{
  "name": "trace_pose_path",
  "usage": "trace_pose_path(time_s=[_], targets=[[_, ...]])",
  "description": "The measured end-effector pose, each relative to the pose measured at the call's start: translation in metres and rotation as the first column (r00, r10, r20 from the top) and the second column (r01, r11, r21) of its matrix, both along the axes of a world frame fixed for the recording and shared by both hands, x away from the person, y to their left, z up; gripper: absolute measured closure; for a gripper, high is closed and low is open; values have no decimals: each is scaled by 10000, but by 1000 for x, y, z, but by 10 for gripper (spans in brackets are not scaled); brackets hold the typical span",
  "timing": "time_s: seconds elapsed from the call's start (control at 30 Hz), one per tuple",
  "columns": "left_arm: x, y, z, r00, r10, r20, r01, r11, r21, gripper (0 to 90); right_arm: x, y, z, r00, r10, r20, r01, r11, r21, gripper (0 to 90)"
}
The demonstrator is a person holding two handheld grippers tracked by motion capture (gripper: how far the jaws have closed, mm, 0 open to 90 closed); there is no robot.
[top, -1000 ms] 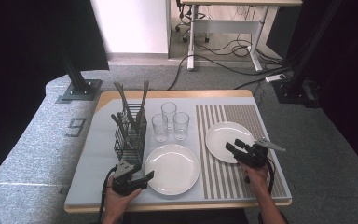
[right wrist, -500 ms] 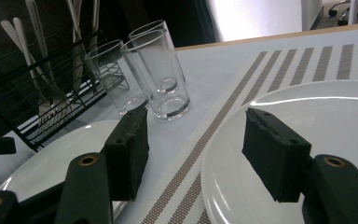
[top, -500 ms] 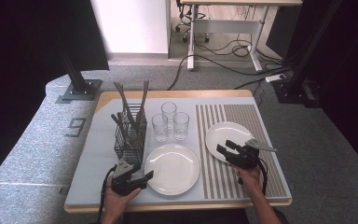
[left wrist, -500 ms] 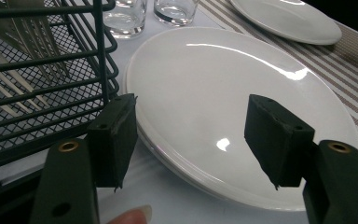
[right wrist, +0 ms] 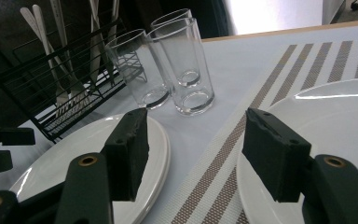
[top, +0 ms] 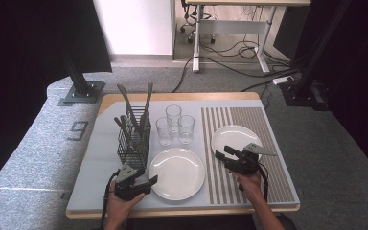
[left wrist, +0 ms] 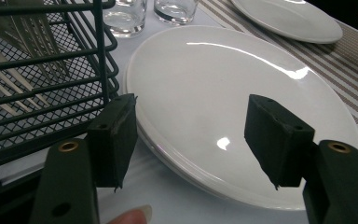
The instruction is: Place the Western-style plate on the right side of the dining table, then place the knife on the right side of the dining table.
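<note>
A large white plate lies at the front middle of the table; in the left gripper view it looks like two plates stacked. My left gripper rests at that plate's left rim, open, with the near rim between its jaws and not touched. A smaller white plate lies on the striped mat. My right gripper hovers at this plate's near-left edge, open and empty, above the mat between both plates.
A black wire cutlery rack with several forks and knives stands at the left, close to my left gripper. Three clear glasses stand behind the large plate. The table's front edge is near both hands.
My right gripper has moved left and nearer, from the right side of the small plate to its near-left edge. The left gripper has barely shifted.
</note>
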State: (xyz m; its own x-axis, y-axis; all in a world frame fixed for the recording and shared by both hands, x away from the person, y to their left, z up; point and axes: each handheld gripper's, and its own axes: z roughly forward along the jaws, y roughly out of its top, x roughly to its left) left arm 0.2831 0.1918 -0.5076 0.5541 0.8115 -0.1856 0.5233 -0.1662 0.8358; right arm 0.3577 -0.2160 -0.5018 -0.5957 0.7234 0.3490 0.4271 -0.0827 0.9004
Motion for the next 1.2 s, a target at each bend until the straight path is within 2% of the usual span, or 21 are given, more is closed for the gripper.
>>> trace_pose_path(time_s=[0.8, 0.97, 1.2], targets=[[0, -2, -2, 10000, -40, -84, 40, 10000, 9, 347, -1, 17, 6, 9987, 423, 287, -419, 9991, -118, 385], [0, -3, -3, 9999, -66, -96, 67, 10000, 73, 337, 0, 21, 7, 9970, 663, 399, -655, 9977, -201, 378], [1, -1, -4, 10000, -22, -66, 23, 9999, 150, 323, 5, 32, 10, 9969, 720, 327, -714, 9973, -198, 367]])
